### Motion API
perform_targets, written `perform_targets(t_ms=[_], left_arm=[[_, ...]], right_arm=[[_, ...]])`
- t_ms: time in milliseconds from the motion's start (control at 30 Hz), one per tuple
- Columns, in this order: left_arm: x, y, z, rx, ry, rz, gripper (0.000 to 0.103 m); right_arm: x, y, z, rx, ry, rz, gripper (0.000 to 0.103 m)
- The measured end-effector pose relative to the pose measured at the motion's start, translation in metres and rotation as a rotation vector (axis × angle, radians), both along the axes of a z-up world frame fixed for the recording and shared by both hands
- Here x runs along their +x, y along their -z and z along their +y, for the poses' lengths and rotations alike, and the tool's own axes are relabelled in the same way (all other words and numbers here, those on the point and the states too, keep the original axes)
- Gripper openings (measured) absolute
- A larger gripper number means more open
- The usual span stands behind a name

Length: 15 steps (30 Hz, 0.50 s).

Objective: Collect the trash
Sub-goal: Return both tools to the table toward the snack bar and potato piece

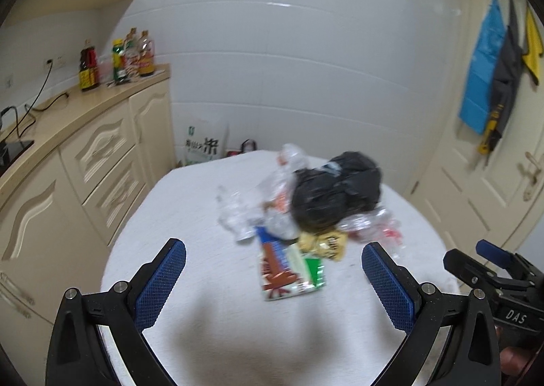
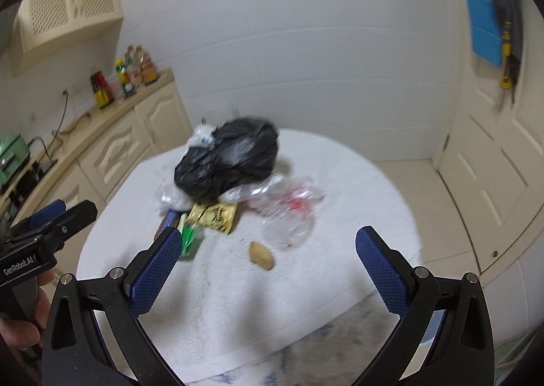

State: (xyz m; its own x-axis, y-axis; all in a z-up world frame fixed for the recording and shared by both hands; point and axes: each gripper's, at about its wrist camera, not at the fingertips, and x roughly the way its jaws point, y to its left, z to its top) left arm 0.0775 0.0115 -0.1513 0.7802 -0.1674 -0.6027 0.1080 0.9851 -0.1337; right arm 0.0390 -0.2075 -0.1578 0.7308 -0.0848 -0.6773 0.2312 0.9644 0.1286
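Both tools are idle over the round table covered in white towelling cloth [image 1: 142,250]. My left gripper [image 1: 273,265] stands wide open and empty, its blue textured pads either side of the flat red, white and green printed carton wrapper [image 1: 289,270] lying nearest to it. My right gripper [image 2: 267,250] is likewise spread wide and carries nothing.

The trash sits in one loose heap toward the middle of the table. A crumpled black plastic bag [image 2: 226,160] lies on top, resting on clear crinkled plastic film [image 2: 289,202] that spreads out to the right side. A yellow printed sachet [image 2: 214,216] touches the bag's near edge. A small tan lump, possibly a nut or peel [image 2: 261,256], lies apart from the heap, just ahead of my right gripper. Both views are blurred, so finer detail cannot be confirmed.

Assessment: collection has not begun; no item is held. I judge the black bag to be the intended receptacle, though its mouth is not visible. Recommended practice: take the flat wrapper by an edge rather than pressing down on it, as the towelling may bunch between the pads. The film is light and likely to slip; pinch a gathered fold.
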Motion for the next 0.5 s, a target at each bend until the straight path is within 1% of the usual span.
perform_targets(t_ms=[100, 167, 233, 333, 367, 433, 500], left_arm=[[0.01, 0.004, -0.006, 0.009, -0.019, 0.022, 0.102], [0.017, 0.01, -0.008, 0.013, -0.026, 0.039, 0.102], [0.035, 0.014, -0.016, 0.019, -0.033, 0.065, 0.102], [0.064, 0.02, -0.019, 0.019, -0.036, 0.096, 0.102], [0.075, 0.024, -0.019, 0.024, -0.034, 0.109, 0.102], [0.092, 0.03, -0.021, 0.03, -0.032, 0.132, 0.102], [0.107, 0.036, -0.026, 0.035, -0.026, 0.151, 0.102]], right_arm=[[0.012, 0.013, 0.012, -0.026, -0.015, 0.036, 0.102], [0.018, 0.022, 0.015, -0.024, -0.027, 0.058, 0.098], [0.025, 0.033, 0.018, -0.037, -0.025, 0.091, 0.083], [0.033, 0.049, 0.018, -0.033, -0.024, 0.139, 0.068], [0.036, 0.055, 0.016, -0.024, -0.028, 0.155, 0.066], [0.041, 0.066, 0.016, -0.017, -0.039, 0.182, 0.056], [0.044, 0.072, 0.016, -0.014, -0.046, 0.194, 0.051]])
